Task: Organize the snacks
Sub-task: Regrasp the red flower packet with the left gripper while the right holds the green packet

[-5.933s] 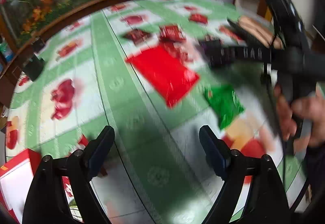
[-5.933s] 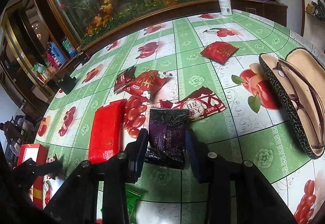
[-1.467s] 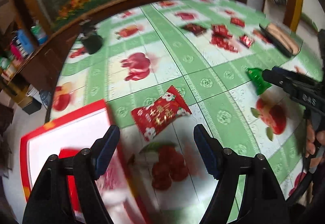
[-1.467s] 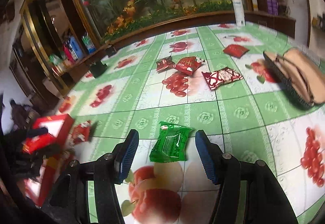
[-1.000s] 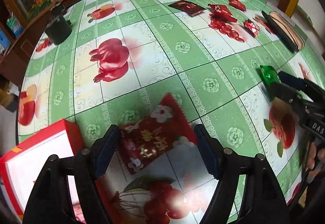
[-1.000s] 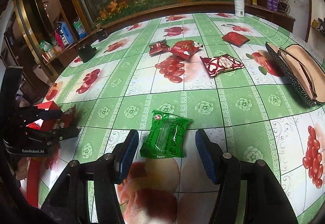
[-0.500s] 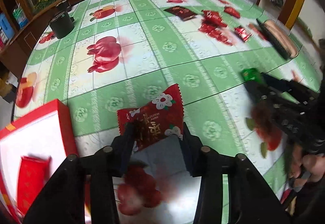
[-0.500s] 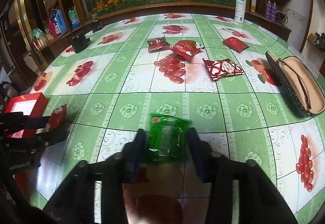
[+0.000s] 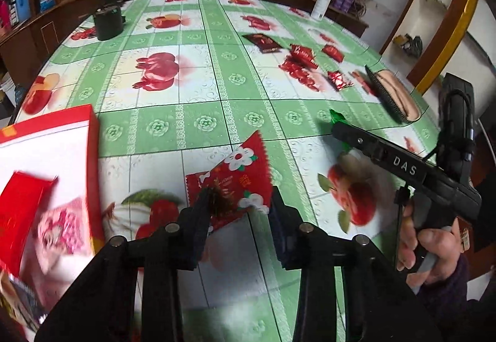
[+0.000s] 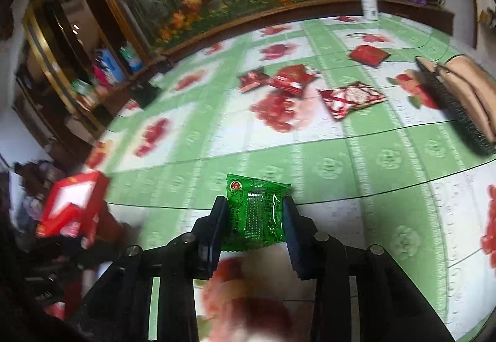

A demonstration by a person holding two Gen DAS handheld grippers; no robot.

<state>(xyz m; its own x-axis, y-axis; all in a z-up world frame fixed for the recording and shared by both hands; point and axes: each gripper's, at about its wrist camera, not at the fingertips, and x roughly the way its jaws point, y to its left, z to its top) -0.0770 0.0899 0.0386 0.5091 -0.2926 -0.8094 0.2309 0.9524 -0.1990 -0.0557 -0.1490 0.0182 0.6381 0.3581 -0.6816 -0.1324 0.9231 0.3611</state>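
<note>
Over the table, left hand-held gripper clamping red packet, right hand-held gripper clamping green packet.

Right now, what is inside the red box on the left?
In the red box lies a red packet on the white bottom, beside a blurred pink and white patch. The near end of the box runs out of the picture, so anything there cannot be seen.

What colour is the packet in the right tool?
Green packet, clearest in the right wrist view.
</note>
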